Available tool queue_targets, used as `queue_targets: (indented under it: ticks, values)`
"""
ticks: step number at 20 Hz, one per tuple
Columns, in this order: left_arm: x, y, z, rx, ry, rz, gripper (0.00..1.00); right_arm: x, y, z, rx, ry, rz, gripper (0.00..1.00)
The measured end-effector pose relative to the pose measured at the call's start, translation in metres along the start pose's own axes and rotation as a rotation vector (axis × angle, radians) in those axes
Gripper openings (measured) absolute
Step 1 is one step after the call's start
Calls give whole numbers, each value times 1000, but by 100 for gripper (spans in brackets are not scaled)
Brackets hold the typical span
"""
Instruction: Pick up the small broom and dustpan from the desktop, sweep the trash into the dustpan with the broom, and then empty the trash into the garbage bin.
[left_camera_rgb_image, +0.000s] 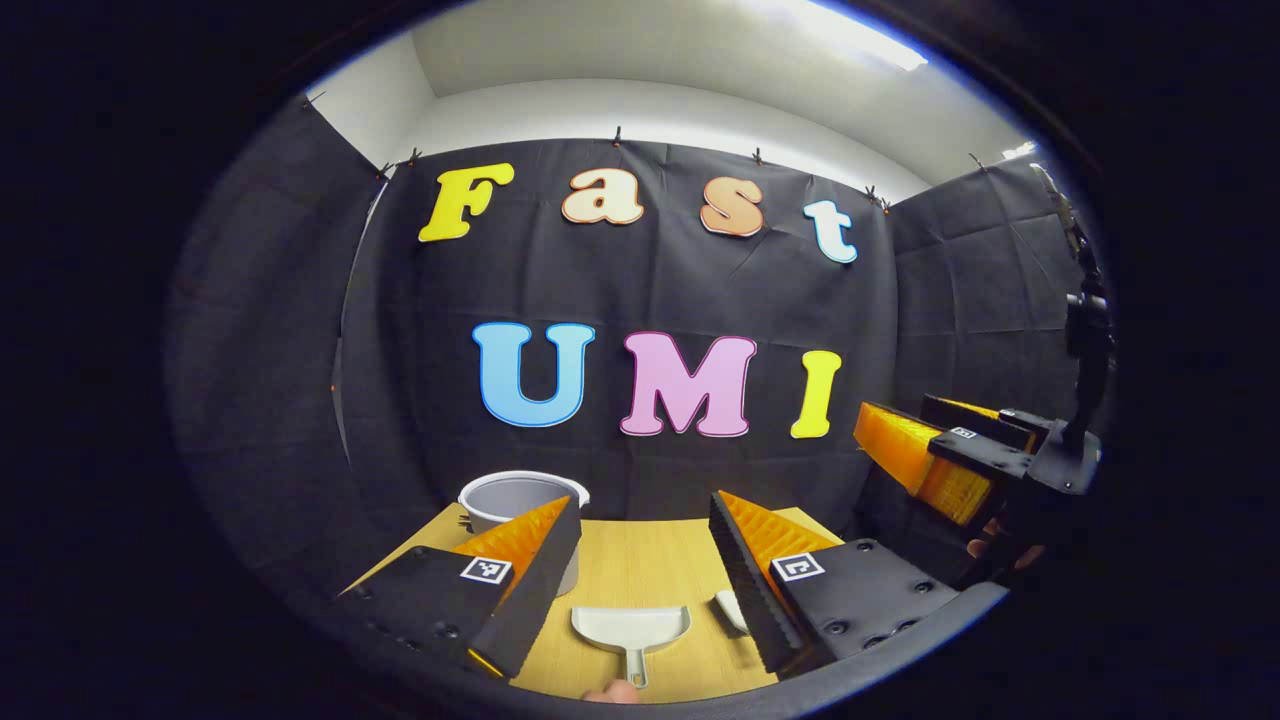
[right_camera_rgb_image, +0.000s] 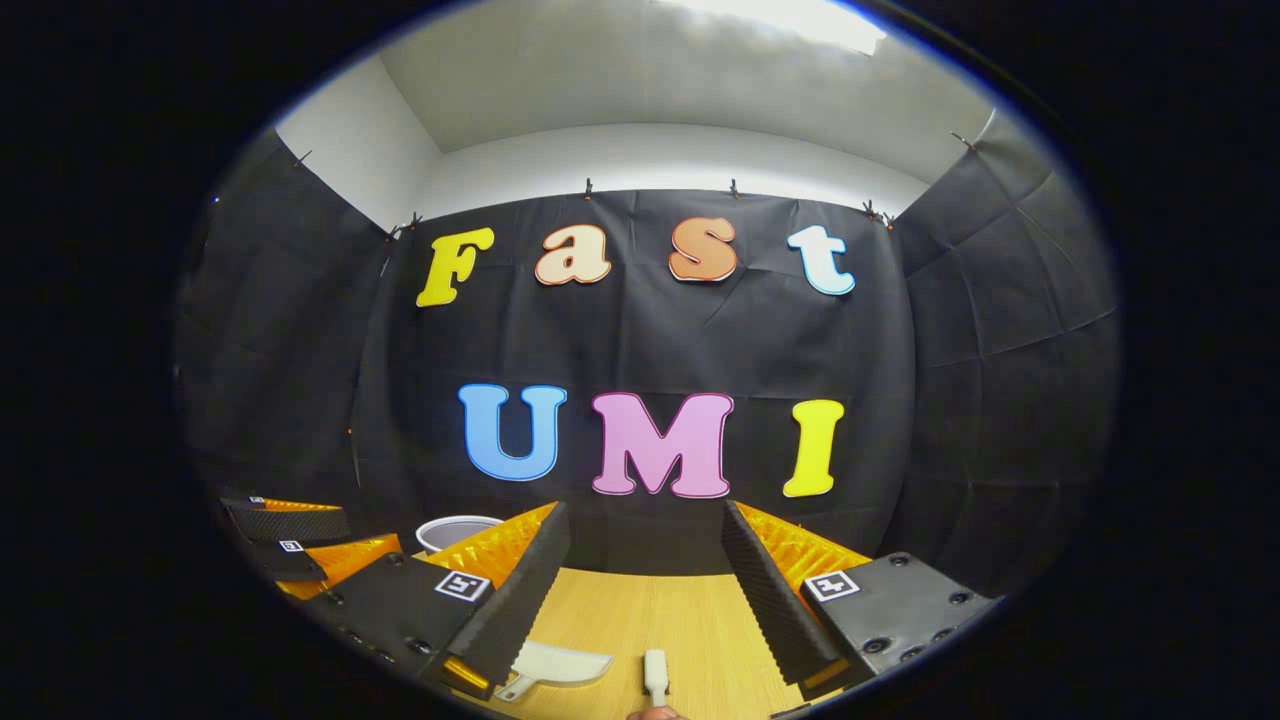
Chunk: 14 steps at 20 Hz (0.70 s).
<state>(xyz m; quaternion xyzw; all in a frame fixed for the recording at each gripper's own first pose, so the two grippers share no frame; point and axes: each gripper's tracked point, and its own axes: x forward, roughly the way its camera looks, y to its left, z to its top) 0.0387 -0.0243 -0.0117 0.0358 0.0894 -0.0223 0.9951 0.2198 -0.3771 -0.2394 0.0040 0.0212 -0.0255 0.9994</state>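
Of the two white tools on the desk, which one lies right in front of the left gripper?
The dustpan, flat between the left gripper's open fingers with its handle pointing toward the camera. The broom lies beside it, off to the right.

A small white dustpan (left_camera_rgb_image: 632, 630) is seen lying flat on the wooden desktop (left_camera_rgb_image: 640, 560), between the two fingers of the left claw and a little ahead of them. Its open mouth is turned away from the claw and its short handle is pointed back toward it. In the right gripper view, the same dustpan (right_camera_rgb_image: 560, 663) is found low, beside the left finger. A small white broom (right_camera_rgb_image: 655, 675) is laid on the desktop between the fingers of the right claw, apart from the dustpan. A grey round garbage bin (left_camera_rgb_image: 520, 497) is placed upright at the far left edge, behind the left finger.
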Motion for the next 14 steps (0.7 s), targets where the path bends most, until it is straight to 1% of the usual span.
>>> queue_targets:
  ticks: [2,3,8,9,10,14]
  values:
    - [3,0,0,7,-4,-2,77,0,1,-5,6,9,2,98]
    - [-3,2,-4,4,-2,-4,77,1,1,-7,7,14,3,98]
    - [5,-1,-1,12,-7,-20,77,2,4,-7,-10,3,2,98]
    - [5,-2,-1,9,-6,-23,77,1,5,-8,-9,5,7,94]
    - [5,-2,-1,4,-5,-26,77,1,7,-8,-3,5,16,98]
    - [5,-4,-1,-3,-3,-28,77,2,5,-9,1,1,12,98]
